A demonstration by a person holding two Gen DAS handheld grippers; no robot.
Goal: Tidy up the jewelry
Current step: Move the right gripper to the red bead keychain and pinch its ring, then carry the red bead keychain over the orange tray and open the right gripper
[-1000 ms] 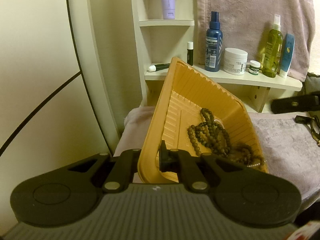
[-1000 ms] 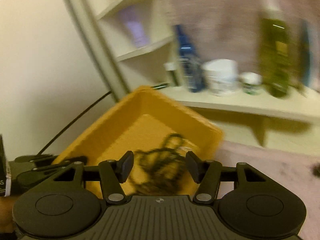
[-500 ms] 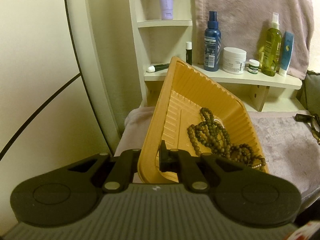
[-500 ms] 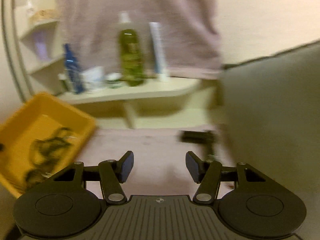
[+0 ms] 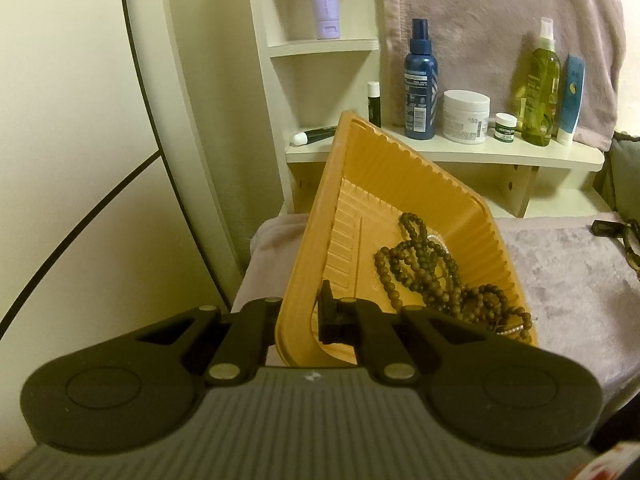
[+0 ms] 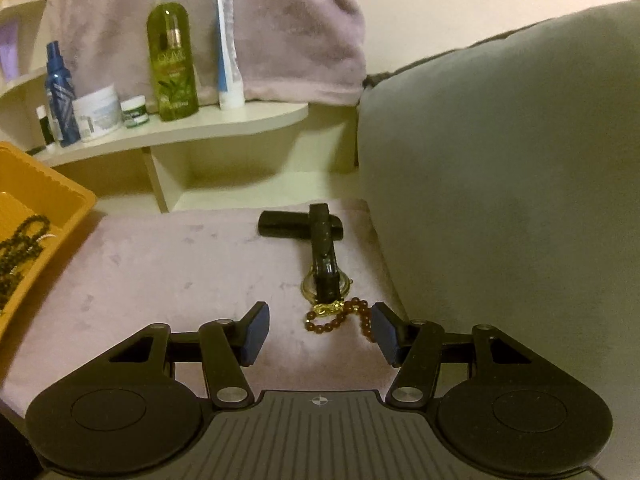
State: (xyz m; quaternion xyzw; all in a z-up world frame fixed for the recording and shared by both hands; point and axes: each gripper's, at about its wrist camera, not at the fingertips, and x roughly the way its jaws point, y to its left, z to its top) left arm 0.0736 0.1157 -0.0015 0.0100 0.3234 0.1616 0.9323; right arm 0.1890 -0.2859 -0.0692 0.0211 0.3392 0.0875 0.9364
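Observation:
My left gripper (image 5: 300, 316) is shut on the near rim of a yellow ribbed tray (image 5: 400, 184) and holds it tilted above the pink cloth. Strings of dark brown beads (image 5: 424, 268) are heaped in the tray's lower right corner. In the right wrist view the tray (image 6: 40, 196) shows at the left edge. My right gripper (image 6: 318, 320) hovers low over the cloth, its jaws closing. A red-brown bead bracelet (image 6: 340, 316) with a gold clasp lies between the fingertips, and the pads do not press on it. A gold watch on a black strap (image 6: 326, 276) lies just beyond.
A black tube (image 6: 280, 226) lies under the strap's far end. A grey cushion (image 6: 500, 180) rises close on the right. A cream shelf (image 6: 200, 124) behind carries bottles, jars and tubes, with a pink towel (image 6: 280, 32) hanging above it. Plush pink cloth (image 6: 180, 264) covers the surface.
My right gripper swung from over the tray to the right and down, so the watch and bracelet now lie in front of it. The left gripper and tray stayed put.

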